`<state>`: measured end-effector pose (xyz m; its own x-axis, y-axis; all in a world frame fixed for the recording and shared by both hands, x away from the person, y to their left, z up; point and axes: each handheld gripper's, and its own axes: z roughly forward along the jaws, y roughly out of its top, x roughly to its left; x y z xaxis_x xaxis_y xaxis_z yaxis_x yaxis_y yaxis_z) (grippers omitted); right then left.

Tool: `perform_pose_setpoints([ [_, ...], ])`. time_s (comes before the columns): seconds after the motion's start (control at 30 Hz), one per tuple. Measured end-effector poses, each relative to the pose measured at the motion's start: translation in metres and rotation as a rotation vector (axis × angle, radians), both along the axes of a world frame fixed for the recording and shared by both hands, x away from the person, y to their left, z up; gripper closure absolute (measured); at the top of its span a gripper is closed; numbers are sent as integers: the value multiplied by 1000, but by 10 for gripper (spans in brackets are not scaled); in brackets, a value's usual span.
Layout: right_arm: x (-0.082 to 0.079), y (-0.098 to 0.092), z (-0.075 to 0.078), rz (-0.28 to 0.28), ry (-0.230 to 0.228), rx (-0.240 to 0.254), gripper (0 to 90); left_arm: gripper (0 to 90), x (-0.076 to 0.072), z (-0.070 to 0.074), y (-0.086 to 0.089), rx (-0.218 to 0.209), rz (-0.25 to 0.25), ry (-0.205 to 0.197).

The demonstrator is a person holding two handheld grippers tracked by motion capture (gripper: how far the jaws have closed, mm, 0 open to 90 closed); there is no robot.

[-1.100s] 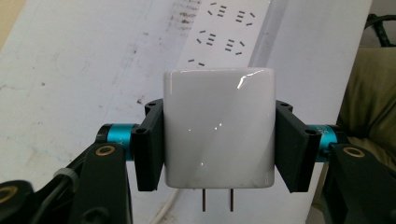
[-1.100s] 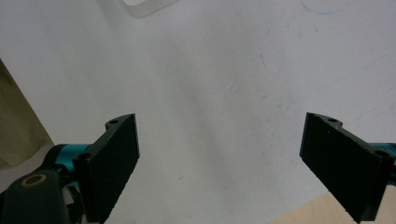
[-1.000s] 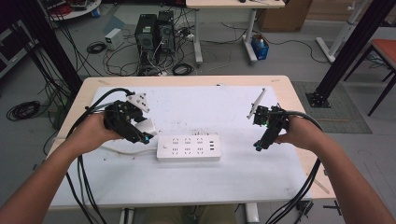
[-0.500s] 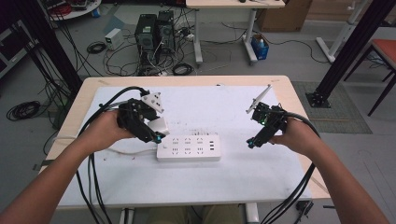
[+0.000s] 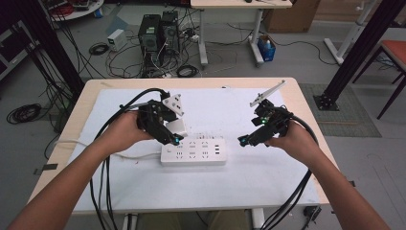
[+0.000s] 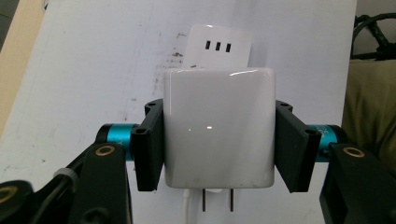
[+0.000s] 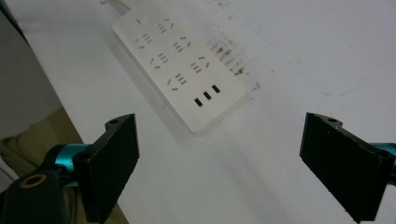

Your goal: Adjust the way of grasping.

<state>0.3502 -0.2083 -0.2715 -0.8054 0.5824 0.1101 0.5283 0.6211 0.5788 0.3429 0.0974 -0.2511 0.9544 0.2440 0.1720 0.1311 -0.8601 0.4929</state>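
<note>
Our left gripper (image 6: 219,135) clamps one white charger (image 6: 218,126) by its flat sides, prongs toward the camera, just above the near-left end of the single power strip (image 5: 193,152); we judge the charger light, rigid and glossy, so slippery; side faces suit the grip; our right gripper (image 7: 233,158) hangs wide and empty beside the strip; two grippers on one table (image 5: 268,177).

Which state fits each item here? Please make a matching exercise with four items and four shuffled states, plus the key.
Items
1. left gripper
2. right gripper
3. white charger
4. power strip

States
A. lies flat on the table
B. held between jaws, two prongs showing
C. jaws wide apart, nothing between them
D. jaws clamped on a white block

Pairs: 1-D, 2-C, 3-B, 4-A
</note>
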Motion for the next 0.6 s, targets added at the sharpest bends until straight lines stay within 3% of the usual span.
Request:
perform_pose_setpoints([
  [0.23,-2,7,-2,-5,52,123,112,426,-4,-1,-12,-5,-31,-45],
  [0.47,0,13,-5,-16,141,274,112,426,-6,-4,-25,-12,-52,-55],
  [0.6,3,16,-7,-27,165,343,113,426,-7,-7,-33,-25,-69,-59],
])
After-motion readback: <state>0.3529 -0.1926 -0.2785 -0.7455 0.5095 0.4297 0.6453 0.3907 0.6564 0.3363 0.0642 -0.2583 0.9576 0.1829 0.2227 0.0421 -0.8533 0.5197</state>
